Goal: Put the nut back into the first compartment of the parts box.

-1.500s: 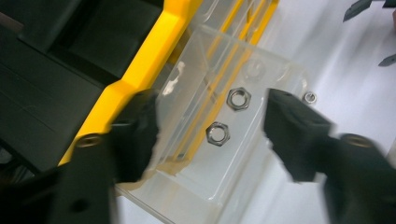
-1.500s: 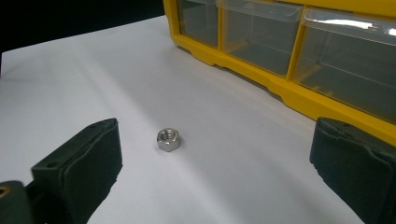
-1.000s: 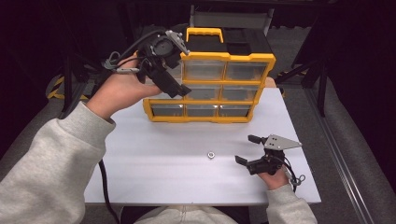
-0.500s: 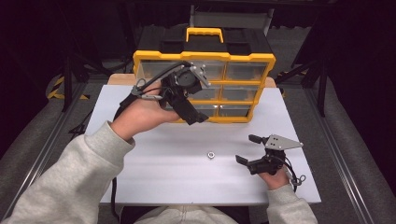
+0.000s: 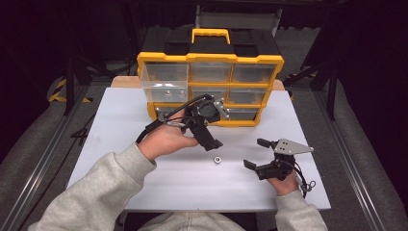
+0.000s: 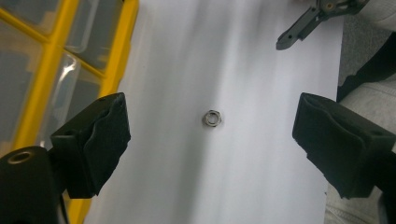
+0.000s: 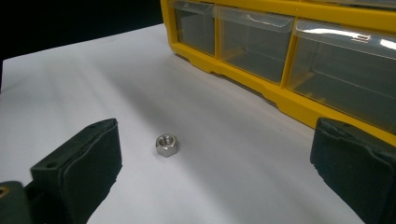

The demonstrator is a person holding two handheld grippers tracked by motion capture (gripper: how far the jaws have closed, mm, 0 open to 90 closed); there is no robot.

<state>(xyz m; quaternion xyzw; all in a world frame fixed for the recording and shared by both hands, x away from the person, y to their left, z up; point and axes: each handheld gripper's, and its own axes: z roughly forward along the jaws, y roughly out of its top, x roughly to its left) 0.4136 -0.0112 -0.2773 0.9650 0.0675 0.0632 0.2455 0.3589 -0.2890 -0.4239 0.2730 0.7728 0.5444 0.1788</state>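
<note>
Nut (image 5: pixel 217 159) lies flat on white table (image 5: pixel 120 125), between both grippers, touching neither. Left gripper (image 6: pixel 212 140) hangs above it, jaws wide, nothing held. Right gripper (image 7: pixel 217 172) low, wide, empty. High view adds yellow organizer (image 5: pixel 210 58) with top-left drawer (image 5: pixel 163 83) pulled out.

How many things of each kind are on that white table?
Yellow drawer cabinet: 1
Metal nut: 1
Hand-held gripper: 2, left and right
Total: 4
</note>
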